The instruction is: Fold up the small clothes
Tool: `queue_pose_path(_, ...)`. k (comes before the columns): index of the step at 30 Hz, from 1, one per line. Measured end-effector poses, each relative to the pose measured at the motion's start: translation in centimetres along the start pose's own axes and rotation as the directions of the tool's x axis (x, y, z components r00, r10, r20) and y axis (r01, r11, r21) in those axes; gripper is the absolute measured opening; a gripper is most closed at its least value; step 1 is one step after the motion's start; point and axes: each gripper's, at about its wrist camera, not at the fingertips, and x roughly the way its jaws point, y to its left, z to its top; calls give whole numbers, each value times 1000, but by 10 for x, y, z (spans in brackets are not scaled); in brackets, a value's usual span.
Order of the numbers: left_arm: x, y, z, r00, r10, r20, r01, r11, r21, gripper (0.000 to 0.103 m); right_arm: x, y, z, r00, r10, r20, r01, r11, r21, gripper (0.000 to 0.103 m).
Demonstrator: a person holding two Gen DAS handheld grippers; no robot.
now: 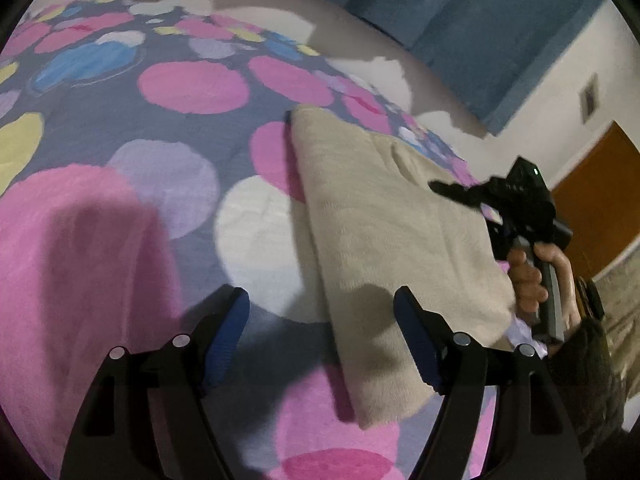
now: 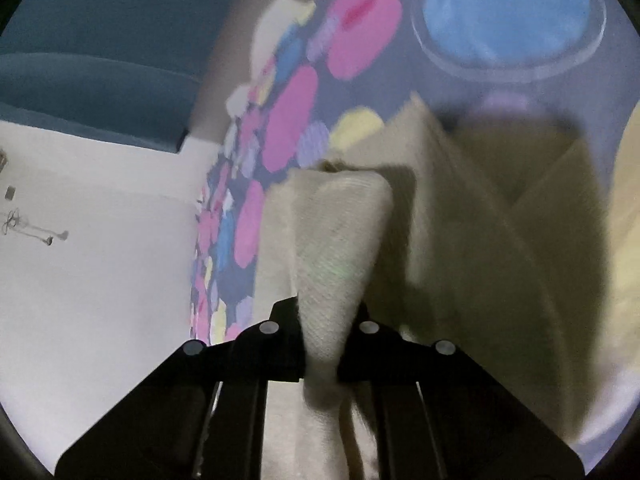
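Note:
A cream cloth (image 1: 384, 232) lies part folded on a bedspread (image 1: 160, 128) with big coloured dots. My left gripper (image 1: 320, 332) is open and empty, its blue pads (image 1: 228, 332) spread just above the cloth's near left edge. My right gripper (image 2: 326, 316) is shut on a pinched fold of the cream cloth (image 2: 340, 240), lifting it. In the left wrist view the right gripper (image 1: 444, 190) sits at the cloth's far right edge, held by a hand (image 1: 532, 276).
A pink fleecy cloth (image 1: 72, 264) lies on the bed to the left. A blue curtain (image 1: 472, 20), white wall (image 1: 560, 92) and orange-brown door (image 1: 600, 200) stand beyond the bed's far edge.

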Motion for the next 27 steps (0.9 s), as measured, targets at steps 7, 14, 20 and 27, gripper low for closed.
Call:
queue_pose_path(7,-10,-31,-6,996,-85,33,79,984,160,74,-43,-25,13,990,-108,88,106,994,26,8)
queue_pose_path(14,-2,-51,-16,996,-82,-29,87,956,280,74,-35,-58,6,993,-96,74,88,990,109,11)
queue_pose_path(20,-2,-58,-23,997,-65,-51,78,935,347,74,-96,-48,-29,985,-32,170,15,995,102,32)
queue_pose_path(27,12,-58,-30,994,31,-101,7,935,354,74,-151,-60,-124,981,-30,192,0,988,154,36)
